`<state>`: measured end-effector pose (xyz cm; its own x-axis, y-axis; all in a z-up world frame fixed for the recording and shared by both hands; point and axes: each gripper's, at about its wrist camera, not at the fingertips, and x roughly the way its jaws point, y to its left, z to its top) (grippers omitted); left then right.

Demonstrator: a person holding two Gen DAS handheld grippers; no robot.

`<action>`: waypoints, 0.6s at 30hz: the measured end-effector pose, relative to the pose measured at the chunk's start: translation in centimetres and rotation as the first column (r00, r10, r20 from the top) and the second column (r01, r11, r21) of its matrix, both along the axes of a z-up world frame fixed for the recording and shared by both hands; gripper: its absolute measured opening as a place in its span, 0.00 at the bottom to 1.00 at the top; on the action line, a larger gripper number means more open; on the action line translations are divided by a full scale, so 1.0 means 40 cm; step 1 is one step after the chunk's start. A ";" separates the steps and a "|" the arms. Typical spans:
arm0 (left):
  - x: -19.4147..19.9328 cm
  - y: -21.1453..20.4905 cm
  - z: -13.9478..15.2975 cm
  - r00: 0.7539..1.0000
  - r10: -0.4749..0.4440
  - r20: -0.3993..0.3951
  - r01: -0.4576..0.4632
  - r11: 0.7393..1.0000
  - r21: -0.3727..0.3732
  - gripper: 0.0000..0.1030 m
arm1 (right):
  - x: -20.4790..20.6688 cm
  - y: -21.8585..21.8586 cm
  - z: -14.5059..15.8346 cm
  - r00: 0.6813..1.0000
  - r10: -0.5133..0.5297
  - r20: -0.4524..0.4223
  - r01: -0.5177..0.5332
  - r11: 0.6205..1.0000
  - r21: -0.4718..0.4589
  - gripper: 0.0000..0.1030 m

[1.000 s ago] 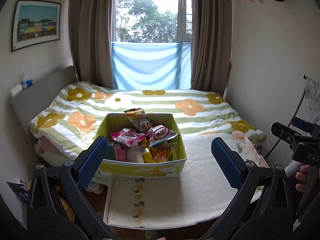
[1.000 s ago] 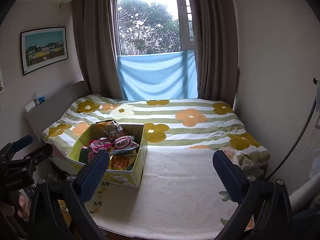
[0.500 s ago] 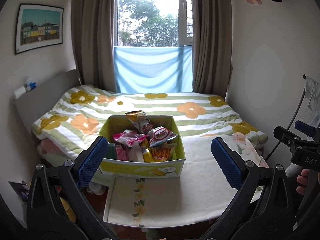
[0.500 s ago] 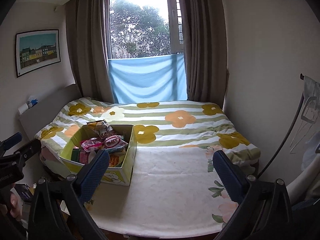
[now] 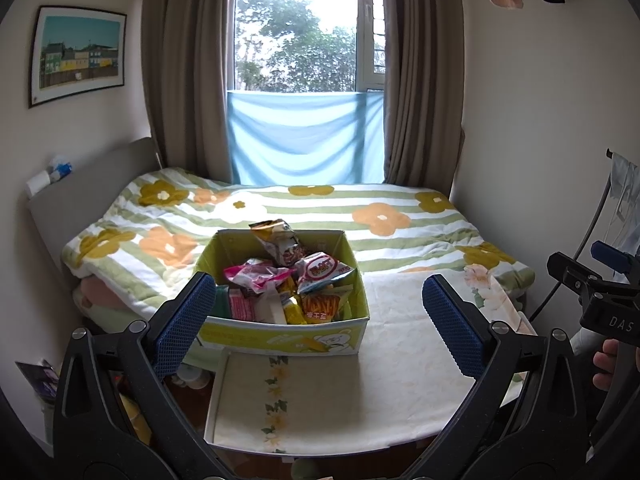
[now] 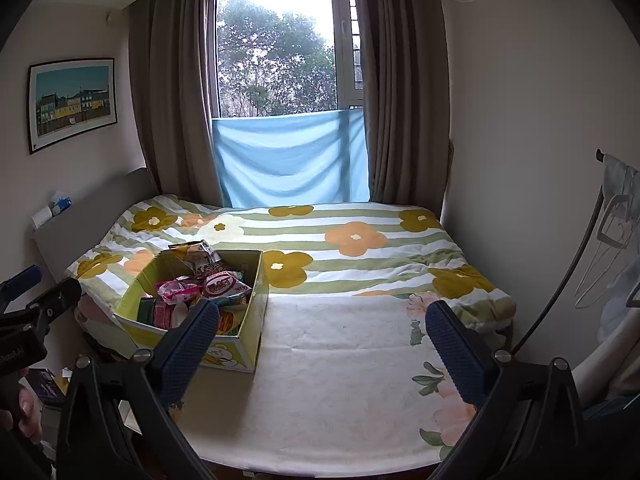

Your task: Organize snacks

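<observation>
A yellow-green cardboard box [image 5: 280, 334] stands on the bed's near left part, filled with snack packets: a pink one [image 5: 256, 276], a red-and-white one [image 5: 322, 268], an orange fries bag [image 5: 320, 308] and a tall packet [image 5: 280, 236] at the back. My left gripper [image 5: 318, 284] is open, short of the box, holding nothing. My right gripper [image 6: 320, 312] is also open and empty, over the cream sheet to the right of the box [image 6: 250, 320]. Each gripper shows at the edge of the other's view: the right gripper [image 5: 592, 280] and the left gripper [image 6: 36, 304].
The bed carries a striped floral quilt [image 5: 380, 216] at the back and a cream sheet [image 6: 340, 380] in front. A folded cloth [image 5: 280, 396] lies before the box. A headboard [image 5: 80, 192] is on the left, hangers [image 6: 612, 224] on the right, clutter on the floor [image 5: 40, 376] at the left.
Both views have tilted up and drawn back slightly, showing more window and wall. The box and snacks have not moved. Both grippers stay open.
</observation>
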<state>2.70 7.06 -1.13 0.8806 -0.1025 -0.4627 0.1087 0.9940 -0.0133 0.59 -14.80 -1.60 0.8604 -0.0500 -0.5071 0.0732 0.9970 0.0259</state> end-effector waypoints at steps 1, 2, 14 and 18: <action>0.001 0.001 -0.001 1.000 0.001 -0.002 -0.001 1.000 -0.001 1.00 | -0.001 -0.001 -0.001 1.000 -0.003 0.001 0.003 1.000 -0.002 1.00; 0.004 0.000 0.000 1.000 0.003 -0.002 -0.003 1.000 -0.001 1.00 | -0.002 -0.002 -0.001 1.000 -0.004 0.003 0.004 1.000 -0.003 1.00; 0.003 0.005 -0.005 1.000 0.012 -0.002 -0.012 1.000 0.003 1.00 | 0.000 -0.002 0.000 1.000 -0.011 0.008 0.011 1.000 -0.008 1.00; 0.002 0.006 -0.006 1.000 0.013 -0.004 -0.012 1.000 0.004 1.00 | 0.003 -0.002 0.000 1.000 -0.011 0.006 0.011 1.000 -0.008 1.00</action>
